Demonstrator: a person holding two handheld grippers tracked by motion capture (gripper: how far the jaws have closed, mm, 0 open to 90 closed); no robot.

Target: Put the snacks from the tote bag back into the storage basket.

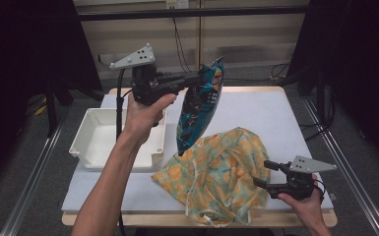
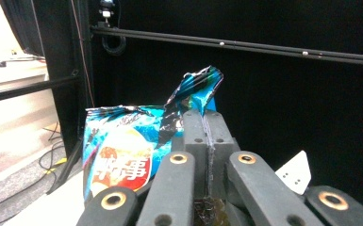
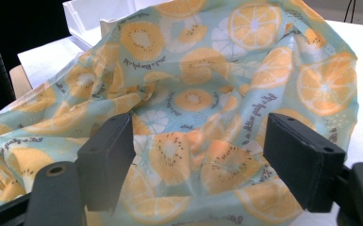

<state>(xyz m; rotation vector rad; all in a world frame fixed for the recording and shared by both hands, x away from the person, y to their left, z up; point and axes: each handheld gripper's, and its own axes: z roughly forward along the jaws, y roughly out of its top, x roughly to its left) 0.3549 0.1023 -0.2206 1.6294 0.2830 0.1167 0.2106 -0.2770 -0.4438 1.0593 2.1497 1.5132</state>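
Observation:
A blue chip bag [image 1: 199,105] hangs in the air above the table, its lower end just over the near edge of a fruit-print cloth bag [image 1: 219,172]. My left gripper [image 1: 200,78] is shut on the chip bag's crumpled top edge; in the left gripper view the jaws are pressed together on the foil [image 2: 195,92]. My right gripper [image 1: 266,173] rests low at the front right, open, with its jaws apart beside the cloth bag [image 3: 202,89]. The cloth shows behind the pads, with no pad pressing on it.
A white plastic bin [image 1: 103,137] stands on the left of the white table [image 1: 270,113]. Dark curtains and a metal rail surround the table. Bare tabletop lies behind and to the right of the cloth bag.

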